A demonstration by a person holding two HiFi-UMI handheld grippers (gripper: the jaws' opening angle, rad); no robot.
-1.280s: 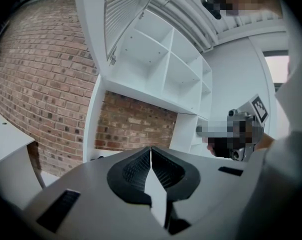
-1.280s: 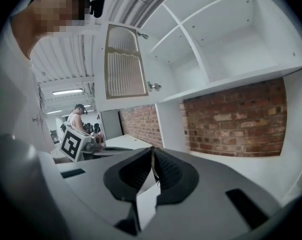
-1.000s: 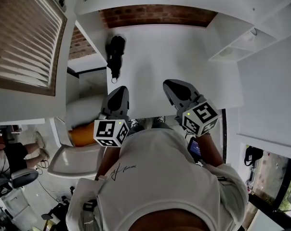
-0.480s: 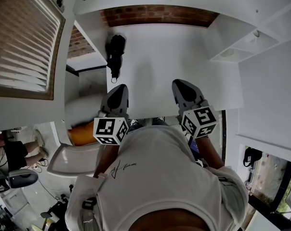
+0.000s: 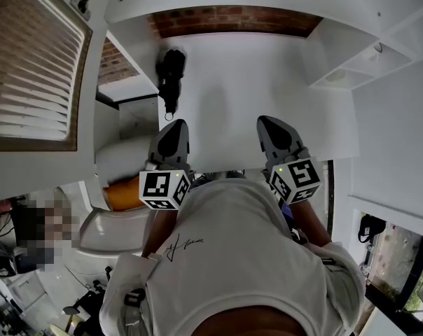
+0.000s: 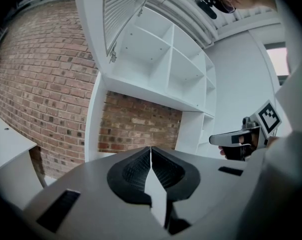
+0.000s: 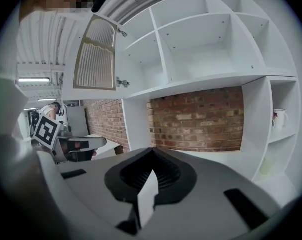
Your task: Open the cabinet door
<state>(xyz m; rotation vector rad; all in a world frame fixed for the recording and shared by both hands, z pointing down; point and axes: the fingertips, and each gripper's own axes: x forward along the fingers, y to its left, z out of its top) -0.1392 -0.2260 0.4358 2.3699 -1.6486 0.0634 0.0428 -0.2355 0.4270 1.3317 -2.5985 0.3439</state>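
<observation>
You stand at the near edge of the white table, a pair of tongs in each hand, side by side and well apart. Each pair's own view settles what the head view cannot: the left tongs are pressed together with nothing between them, and the right tongs are likewise closed and empty.

Only the head view shows the black object lying on the table's far left part, beyond the left tongs. It is too dark to identify.

Behind the table runs a brick wall, and above it hang open white shelves, their compartments bare. The right gripper view alone catches a mug on a narrow side shelf at the right end.

The cabinet door, louvred with a pale frame, already stands swung wide on its hinges at the upper left of the shelves, well apart from both tongs. The left gripper view sees it from below. The head view shows its slats filling the left edge.
</observation>
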